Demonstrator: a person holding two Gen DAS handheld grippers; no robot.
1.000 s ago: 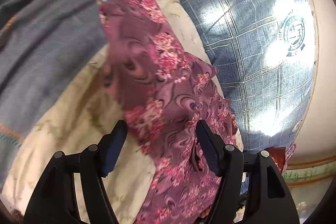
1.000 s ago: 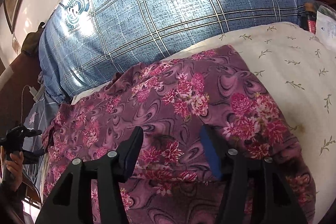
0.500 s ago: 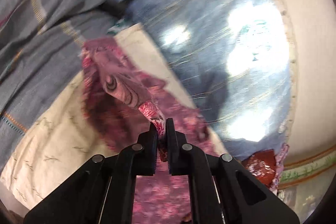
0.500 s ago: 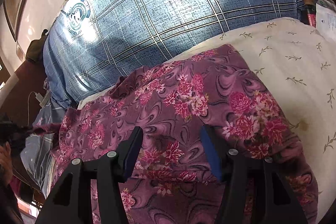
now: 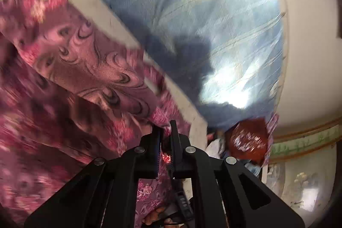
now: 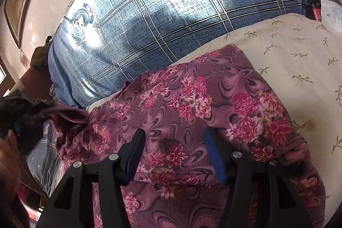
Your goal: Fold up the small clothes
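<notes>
Left wrist view: the left gripper (image 5: pixel 165 131) pinches an edge of the floral garment (image 5: pixel 89 69), lifted and blurred. Right wrist view: the right gripper (image 6: pixel 174 152) hovers half-open over the garment, on the cream sheet (image 6: pixel 299 52) beside the blue plaid pillow (image 6: pixel 171 14).

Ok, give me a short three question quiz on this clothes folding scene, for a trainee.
1. True or false: the left hand-held gripper is shut on the floral garment.
2. The right hand-held gripper is: A) open above the garment, B) shut on the cream sheet, C) out of view.
3. What pattern has the blue pillow behind the garment?

Key: 1 true. 2 A. 3 checked, with pale lines and a round logo.
</notes>
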